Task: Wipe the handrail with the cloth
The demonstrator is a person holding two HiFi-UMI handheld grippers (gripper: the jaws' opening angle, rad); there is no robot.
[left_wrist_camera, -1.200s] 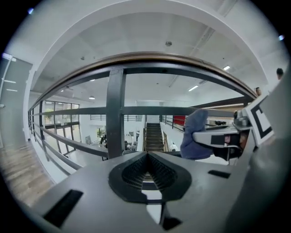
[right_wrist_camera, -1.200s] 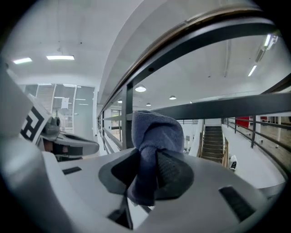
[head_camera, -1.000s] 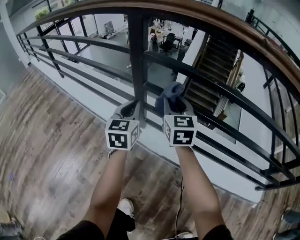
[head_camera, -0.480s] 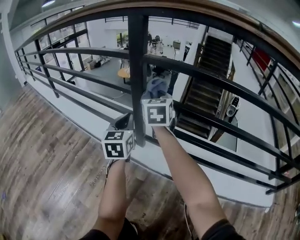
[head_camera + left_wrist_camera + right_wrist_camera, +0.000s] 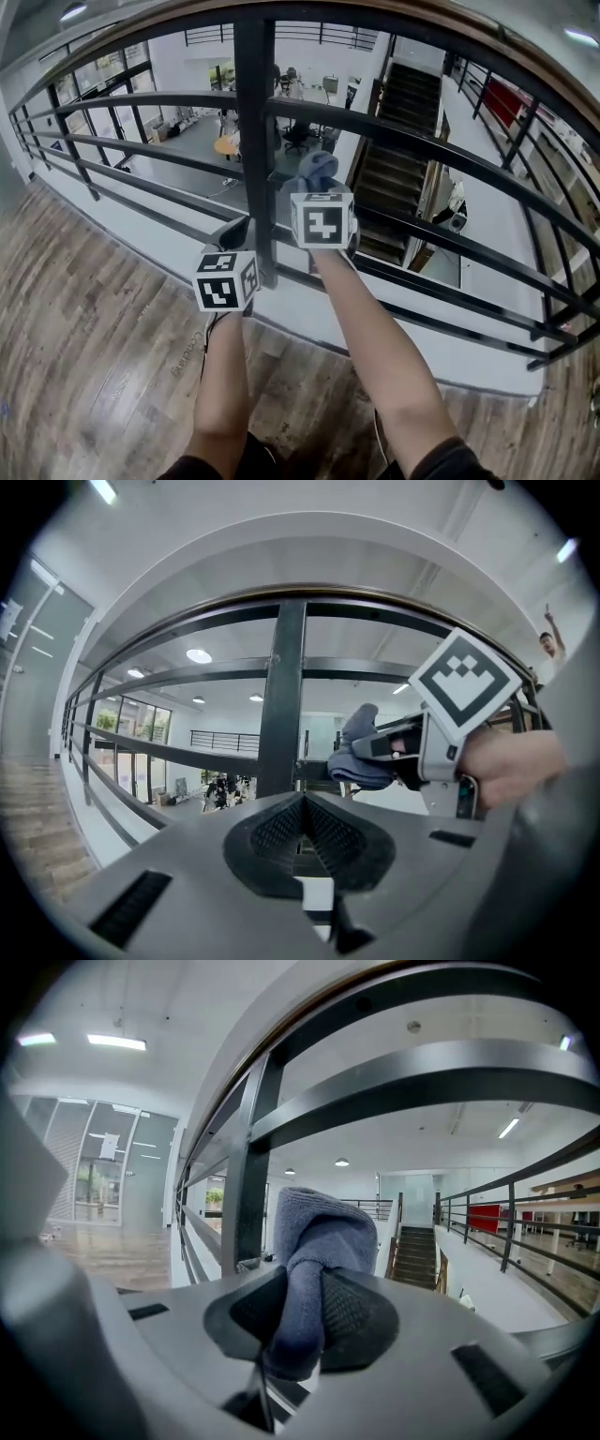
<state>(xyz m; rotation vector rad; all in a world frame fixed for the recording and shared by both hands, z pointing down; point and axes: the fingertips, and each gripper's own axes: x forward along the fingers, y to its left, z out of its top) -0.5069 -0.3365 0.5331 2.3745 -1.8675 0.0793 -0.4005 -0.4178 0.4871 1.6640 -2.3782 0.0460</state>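
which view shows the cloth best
The right gripper view: the blue-grey cloth fills the centre, pinched in the tongs of the right gripper. The left gripper view shows it smaller, side-on; the head view shows only a bunch beyond the marker cube.

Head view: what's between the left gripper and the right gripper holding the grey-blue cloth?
The black vertical metal railing post stands between the left gripper and the right gripper with its grey-blue cloth, in the head view.
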